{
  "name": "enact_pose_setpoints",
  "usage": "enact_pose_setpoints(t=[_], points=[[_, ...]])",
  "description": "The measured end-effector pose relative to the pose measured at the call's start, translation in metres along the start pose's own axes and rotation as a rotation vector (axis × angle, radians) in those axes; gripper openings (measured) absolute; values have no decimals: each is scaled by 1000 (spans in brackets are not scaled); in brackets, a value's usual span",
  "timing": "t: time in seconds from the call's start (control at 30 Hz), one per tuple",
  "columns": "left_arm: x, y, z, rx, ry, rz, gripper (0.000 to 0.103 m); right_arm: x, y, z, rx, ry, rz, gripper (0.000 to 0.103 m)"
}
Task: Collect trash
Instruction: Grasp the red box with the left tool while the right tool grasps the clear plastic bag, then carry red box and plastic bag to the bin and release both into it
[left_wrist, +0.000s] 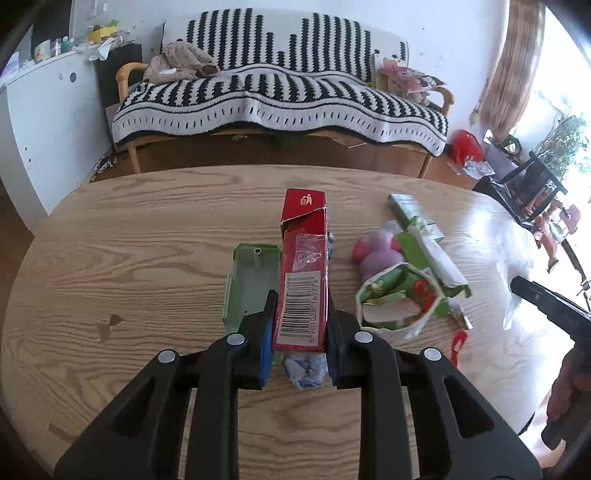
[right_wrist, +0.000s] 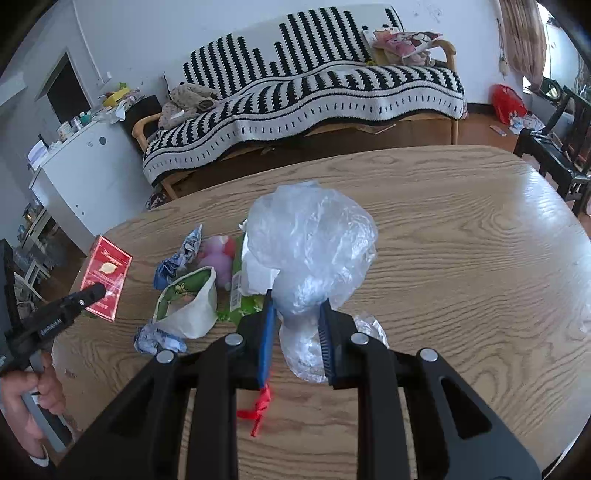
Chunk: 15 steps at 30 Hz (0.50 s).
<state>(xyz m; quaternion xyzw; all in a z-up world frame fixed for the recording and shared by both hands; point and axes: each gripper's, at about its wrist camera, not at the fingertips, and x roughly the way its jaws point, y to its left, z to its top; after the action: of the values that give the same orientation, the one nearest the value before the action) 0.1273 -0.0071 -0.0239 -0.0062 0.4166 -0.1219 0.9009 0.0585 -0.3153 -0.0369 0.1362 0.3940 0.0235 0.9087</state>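
Looking down our left tongs (left_wrist: 301, 325) first: they're clamped on the red box (left_wrist: 303, 273), blue pads pressed to its long sides, barcode facing up. Right under the pads there's a crumpled blue-white wrapper (left_wrist: 306, 369) on the table (left_wrist: 147, 229). Just left of the box sits a pale green tray (left_wrist: 251, 280), open side up, close enough that we can't tell if they touch.

Our right tongs (right_wrist: 295, 325) are clamped on the clear bag (right_wrist: 314, 243), pinching it low down so the puffy part balloons out beyond the pads and a bit of film bunches up beneath them. A red ribbon (right_wrist: 258, 410) lies on the table by the left pad.

Between the two tongs is the rest of the trash pile: a torn green-and-white packet (left_wrist: 399, 302) standing open, a pink and purple toy (left_wrist: 376, 254) right behind it, a green wrapper (left_wrist: 436, 254) lying beside the toy, and further back a small green box (left_wrist: 406, 206). From the right side we also spot a second blue-white wrapper (right_wrist: 177, 258) next to the toy.

Past the table edge there's a sofa (left_wrist: 277, 92) under a black-and-white striped blanket, with a red bag (left_wrist: 467, 146) on the floor to its right.
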Motion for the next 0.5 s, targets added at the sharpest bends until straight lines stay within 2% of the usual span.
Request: enact_pose_setpoints(t=[0.13, 0.23, 0.33, 0.43, 0.5], points=[[-15, -27, -6, 46, -13, -52, 22, -32, -25, -14, -6, -28, -37, 22], [-26, -62, -13, 93, -24, -112, 22, -64, -64, -30, 21, -40, -75, 22], [-34, -110, -21, 153, -34, -170, 22, -94, -107, -49, 66, -53, -121, 22], [-39, -178, -35, 233, -35, -247, 22, -127, -153, -69, 121, -72, -167, 22], [-39, -211, -46, 285, -16, -277, 22, -144, -184, -83, 153, -73, -190, 22]])
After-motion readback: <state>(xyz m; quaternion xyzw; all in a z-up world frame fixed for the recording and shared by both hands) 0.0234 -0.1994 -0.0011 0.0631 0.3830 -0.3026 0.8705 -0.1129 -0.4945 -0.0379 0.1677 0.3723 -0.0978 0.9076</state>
